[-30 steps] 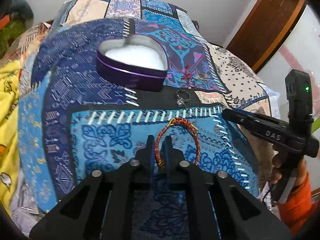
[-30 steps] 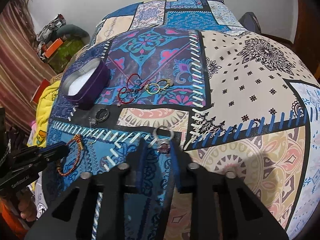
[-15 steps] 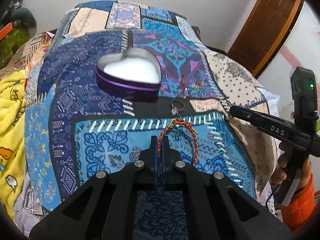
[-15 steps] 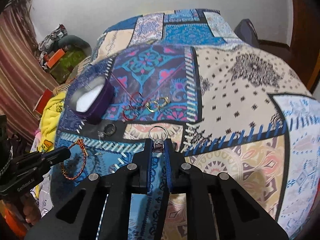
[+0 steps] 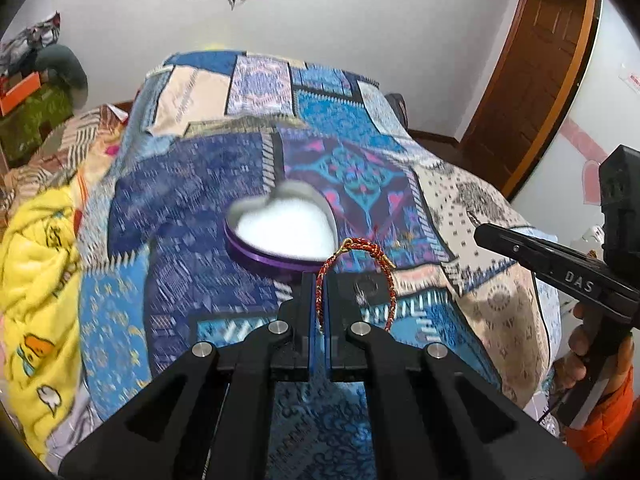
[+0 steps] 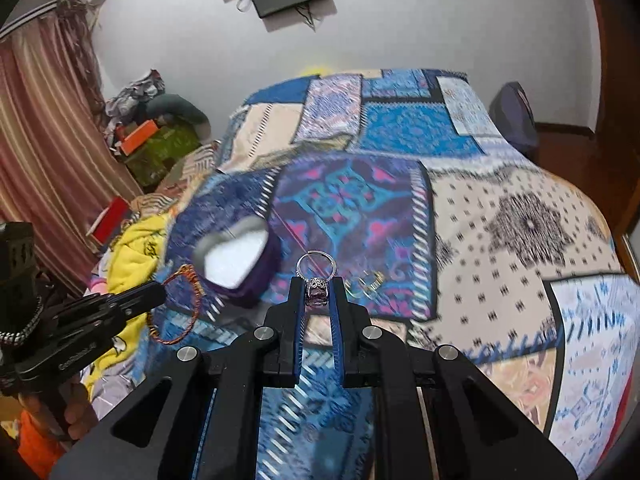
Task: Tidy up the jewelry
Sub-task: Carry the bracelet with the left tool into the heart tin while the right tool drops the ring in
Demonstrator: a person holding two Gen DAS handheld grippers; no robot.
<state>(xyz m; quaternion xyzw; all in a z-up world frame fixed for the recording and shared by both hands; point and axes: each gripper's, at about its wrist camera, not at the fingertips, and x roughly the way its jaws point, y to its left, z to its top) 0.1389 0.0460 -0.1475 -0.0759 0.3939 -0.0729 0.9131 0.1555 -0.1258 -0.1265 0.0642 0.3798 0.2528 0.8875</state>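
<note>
My left gripper (image 5: 319, 280) is shut on a red and gold braided bracelet (image 5: 390, 280) and holds it above the bed, just in front of the purple heart-shaped box (image 5: 286, 232) with white lining. My right gripper (image 6: 317, 285) is shut on a silver ring with a purple stone (image 6: 316, 276), also lifted. The box shows in the right wrist view (image 6: 240, 264) to the left of the ring. The left gripper with the bracelet (image 6: 176, 304) is there at the far left. Gold earrings (image 6: 366, 282) lie on the quilt right of the box.
The patchwork quilt (image 5: 352, 160) covers the bed. A yellow blanket (image 5: 36, 264) lies at the left edge. A small dark ring (image 5: 366, 286) lies on the quilt near the box. A wooden door (image 5: 540, 80) stands at the right; clutter (image 6: 156, 140) sits beside the bed.
Both grippers closed on their items and lifted them off the quilt: the left took the bracelet, the right the ring. Both views rose and now show more of the room.
</note>
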